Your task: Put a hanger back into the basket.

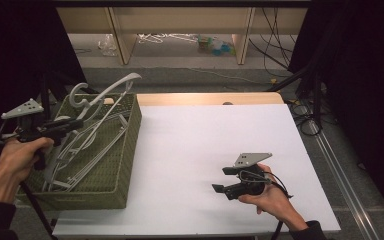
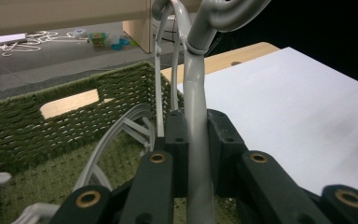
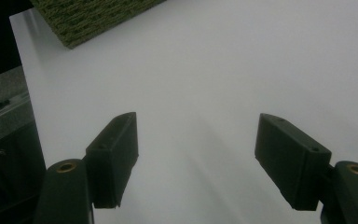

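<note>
At nine o'clock, the left gripper pinches a hanger partly lifted from the basket; more wait inside. The right gripper rests spread wide.

The high view looks forward and down over the white table, taking in the green woven basket at its left and the floor beyond. The left gripper view sits low and close inside the basket, facing its far wall. The right gripper view looks down across the table, sharing the basket's corner.
</note>
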Demonstrator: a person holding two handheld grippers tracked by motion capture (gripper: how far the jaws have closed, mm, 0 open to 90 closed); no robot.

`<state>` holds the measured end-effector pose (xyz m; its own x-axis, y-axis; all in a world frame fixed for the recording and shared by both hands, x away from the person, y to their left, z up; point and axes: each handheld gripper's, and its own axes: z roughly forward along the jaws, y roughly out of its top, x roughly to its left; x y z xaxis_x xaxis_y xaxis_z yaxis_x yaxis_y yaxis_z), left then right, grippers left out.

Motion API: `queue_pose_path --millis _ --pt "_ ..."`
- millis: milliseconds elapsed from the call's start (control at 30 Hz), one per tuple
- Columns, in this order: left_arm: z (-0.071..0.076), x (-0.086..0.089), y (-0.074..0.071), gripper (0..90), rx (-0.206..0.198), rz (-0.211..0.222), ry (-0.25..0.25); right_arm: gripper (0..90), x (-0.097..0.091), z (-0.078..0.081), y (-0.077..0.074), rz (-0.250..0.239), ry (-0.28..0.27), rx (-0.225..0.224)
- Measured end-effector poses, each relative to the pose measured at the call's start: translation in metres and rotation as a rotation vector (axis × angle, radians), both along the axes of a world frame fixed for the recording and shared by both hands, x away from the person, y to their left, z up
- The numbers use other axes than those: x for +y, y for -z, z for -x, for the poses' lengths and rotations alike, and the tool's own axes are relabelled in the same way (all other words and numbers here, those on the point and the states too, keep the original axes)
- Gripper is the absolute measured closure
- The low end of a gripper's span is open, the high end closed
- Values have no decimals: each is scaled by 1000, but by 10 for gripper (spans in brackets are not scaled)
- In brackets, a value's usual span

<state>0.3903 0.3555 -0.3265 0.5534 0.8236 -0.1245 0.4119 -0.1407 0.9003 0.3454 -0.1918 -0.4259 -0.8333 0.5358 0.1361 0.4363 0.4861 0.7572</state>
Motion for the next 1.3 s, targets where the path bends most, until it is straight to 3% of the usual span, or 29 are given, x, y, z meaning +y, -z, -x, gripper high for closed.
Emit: queue_pose_path --millis 167,300,467,767,867,1000,1300 --pt "4 11 2 792 -5 9 7 309 0 0 2 5 -2 1" --pt "5 18 8 792 14 -21 -6 309 0 0 2 7 -2 -3" --pt "7 23 17 792 42 -21 -7 309 0 -1 2 9 -1 4" --pt "17 35 27 792 48 -17 -9 291 -1 -1 1 8 8 1" --pt "20 42 33 792 50 7 -13 282 -1 -1 1 7 9 1" --pt "19 42 37 792 54 14 3 265 0 -2 2 11 12 0" --pt "12 36 48 791 117 -11 22 259 -1 -1 0 7 21 -1"
